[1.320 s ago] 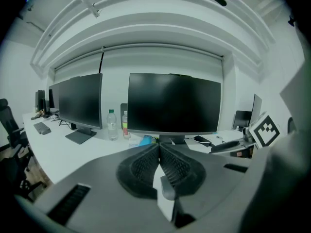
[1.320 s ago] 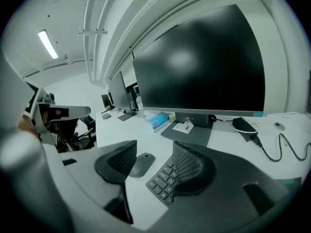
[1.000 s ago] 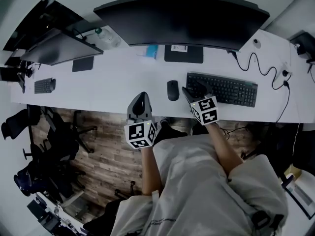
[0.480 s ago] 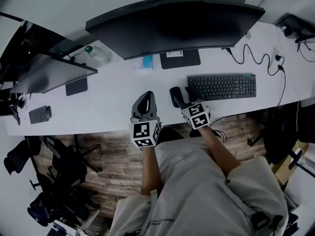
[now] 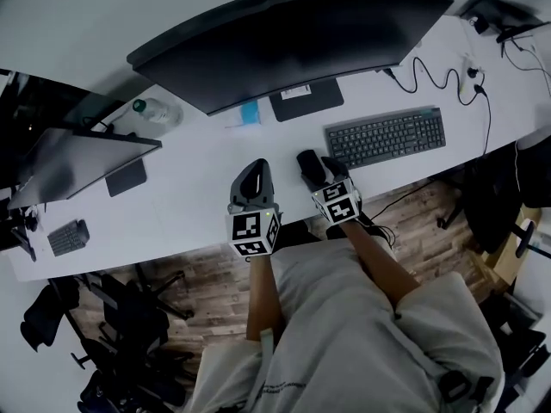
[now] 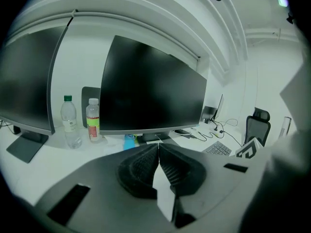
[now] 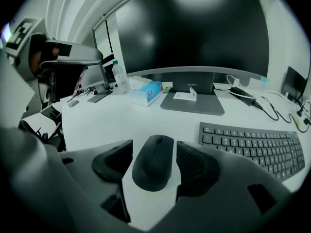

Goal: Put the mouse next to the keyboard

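A black mouse (image 5: 307, 163) lies on the white desk (image 5: 189, 209), just left of the black keyboard (image 5: 386, 136). My right gripper (image 5: 318, 174) straddles the mouse. In the right gripper view the mouse (image 7: 154, 160) sits between the right gripper's (image 7: 154, 169) pads, and the jaws are opening. A gap shows at the left pad, and the right pad stands close beside the mouse. The keyboard (image 7: 257, 147) is to its right. My left gripper (image 5: 252, 172) hovers over the desk's front edge. Its pads (image 6: 141, 166) are shut with nothing between them.
A wide curved monitor (image 5: 284, 41) stands behind on its flat base (image 5: 306, 100). A blue box (image 5: 249, 113) and a bottle (image 5: 155, 110) lie left of it. A second monitor (image 5: 73, 162) and small keyboard (image 5: 66, 237) are far left. Cables (image 5: 430, 71) trail at the right.
My right gripper has moved left from the keyboard's end and now has the mouse between its jaws. My head view has shifted. The left gripper has stayed shut.
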Motion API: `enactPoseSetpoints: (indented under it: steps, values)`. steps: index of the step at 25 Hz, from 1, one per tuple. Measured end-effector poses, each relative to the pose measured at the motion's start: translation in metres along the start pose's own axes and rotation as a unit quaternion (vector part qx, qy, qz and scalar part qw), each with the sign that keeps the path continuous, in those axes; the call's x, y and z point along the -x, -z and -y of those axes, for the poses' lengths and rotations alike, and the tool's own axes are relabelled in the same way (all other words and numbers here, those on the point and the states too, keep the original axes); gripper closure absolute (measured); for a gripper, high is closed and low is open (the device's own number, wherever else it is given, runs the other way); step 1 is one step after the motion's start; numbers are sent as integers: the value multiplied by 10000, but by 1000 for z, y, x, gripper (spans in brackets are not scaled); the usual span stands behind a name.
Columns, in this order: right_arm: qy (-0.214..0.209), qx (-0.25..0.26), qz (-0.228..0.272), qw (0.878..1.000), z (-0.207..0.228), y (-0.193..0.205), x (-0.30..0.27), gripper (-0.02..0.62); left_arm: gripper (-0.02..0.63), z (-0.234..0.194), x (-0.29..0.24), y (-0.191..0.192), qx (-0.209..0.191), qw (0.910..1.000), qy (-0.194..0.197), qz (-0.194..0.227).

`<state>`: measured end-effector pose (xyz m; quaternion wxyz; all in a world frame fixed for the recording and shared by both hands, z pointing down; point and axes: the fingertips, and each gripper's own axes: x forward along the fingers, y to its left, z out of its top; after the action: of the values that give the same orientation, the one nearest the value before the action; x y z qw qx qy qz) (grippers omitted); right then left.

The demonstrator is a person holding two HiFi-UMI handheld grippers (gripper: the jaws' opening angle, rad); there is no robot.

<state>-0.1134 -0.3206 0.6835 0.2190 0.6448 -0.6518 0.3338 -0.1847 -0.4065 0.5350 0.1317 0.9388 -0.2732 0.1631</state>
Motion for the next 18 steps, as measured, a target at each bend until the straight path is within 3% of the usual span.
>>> enactPoseSetpoints:
  steps: [8, 18]
  values:
    - [347, -473, -245, 9980, -1, 20, -19, 258, 583, -3, -9, 0, -224, 9990, 379, -55]
    - [614, -375, -526, 9960, 3, 37, -31, 291, 583, -3, -3, -7, -465, 9975, 528, 17]
